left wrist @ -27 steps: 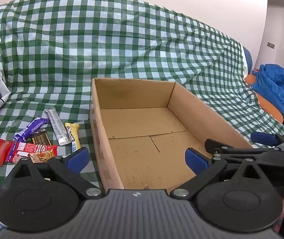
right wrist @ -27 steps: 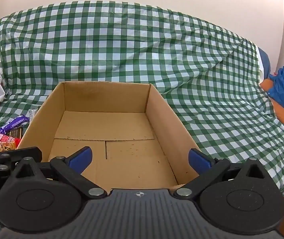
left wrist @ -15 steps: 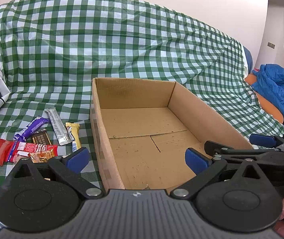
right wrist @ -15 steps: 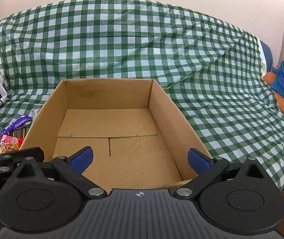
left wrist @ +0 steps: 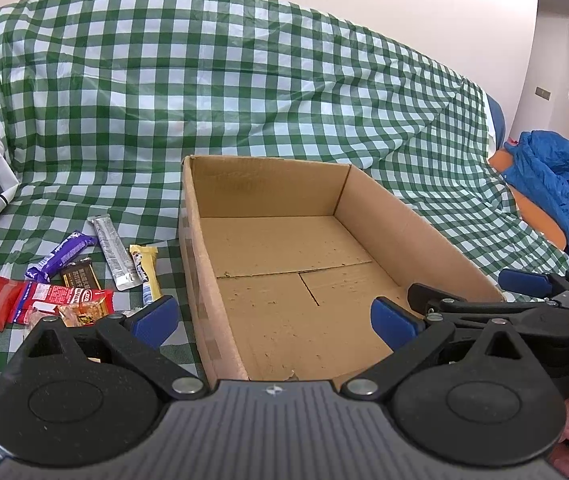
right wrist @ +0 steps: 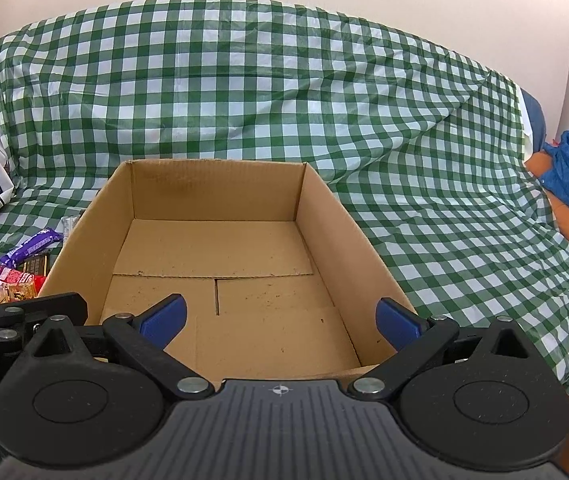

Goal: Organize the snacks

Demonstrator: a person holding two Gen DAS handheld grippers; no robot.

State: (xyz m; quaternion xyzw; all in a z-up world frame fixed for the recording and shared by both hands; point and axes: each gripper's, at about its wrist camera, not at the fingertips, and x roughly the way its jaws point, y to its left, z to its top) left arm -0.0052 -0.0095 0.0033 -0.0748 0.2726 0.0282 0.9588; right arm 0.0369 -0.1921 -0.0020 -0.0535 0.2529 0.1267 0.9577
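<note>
R gripper [right wrist: 280, 322] has shifted a bit rightward and closer over the cardboard box [right wrist: 348, 240].

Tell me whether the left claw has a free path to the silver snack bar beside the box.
Probably yes. The left claw is open and empty, and the silver snack bar lies uncovered on the checked cloth, left of the cardboard box. Only the box wall and the yellow bar crowd it.

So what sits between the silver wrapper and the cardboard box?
In the left wrist view, one yellow snack bar lies between the silver wrapper and the cardboard box; the rest of that stretch is bare checked cloth.
</note>
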